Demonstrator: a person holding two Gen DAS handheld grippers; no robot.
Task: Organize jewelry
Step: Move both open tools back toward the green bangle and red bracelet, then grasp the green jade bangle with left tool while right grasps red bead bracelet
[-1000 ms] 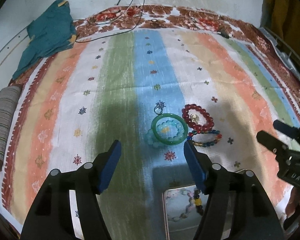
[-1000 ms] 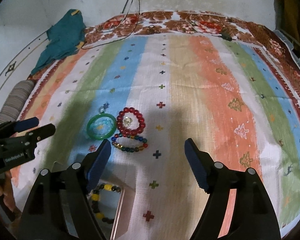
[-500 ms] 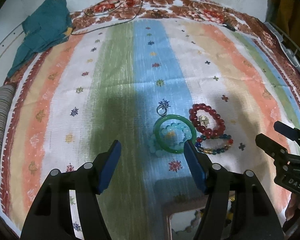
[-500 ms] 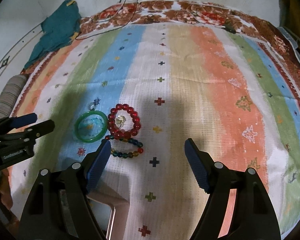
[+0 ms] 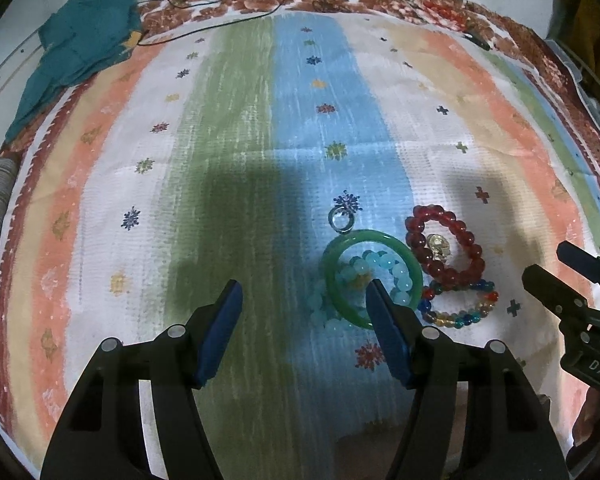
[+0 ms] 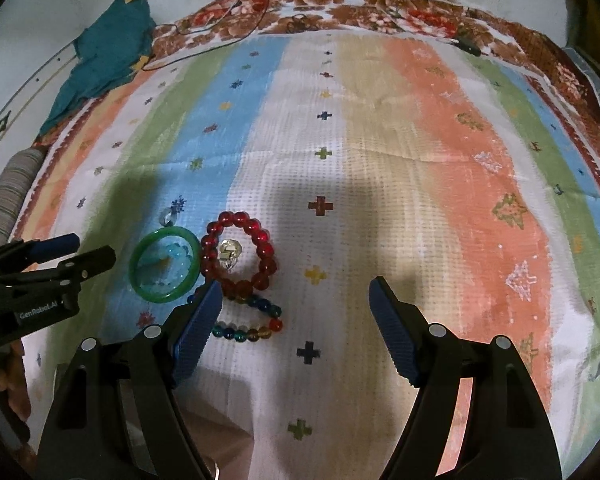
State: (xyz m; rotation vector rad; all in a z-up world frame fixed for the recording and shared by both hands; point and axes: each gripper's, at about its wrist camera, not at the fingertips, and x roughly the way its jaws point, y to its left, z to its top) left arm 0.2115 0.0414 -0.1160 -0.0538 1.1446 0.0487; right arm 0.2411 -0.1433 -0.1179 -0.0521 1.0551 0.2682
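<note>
Both tools share one build: the left gripper [image 5: 302, 294] and the right gripper [image 6: 296, 290] have matte black plastic arms with cut-out slots and round silver screw heads at the pivots, ending in ribbed blue fingers [image 6: 392, 340]. White lettering marks each black body at the frame edges. A bare hand [image 6: 8, 380] shows at lower left.

Right gripper [image 6: 296, 300] jaws apart and empty over striped cloth [image 6: 380, 140]; green bangle [image 6: 165, 266], red bead bracelet [image 6: 240, 254] and multicolour bead bracelet [image 6: 252, 320] clustered toward cloth's left edge, beside left gripper [image 6: 80, 252].
</note>
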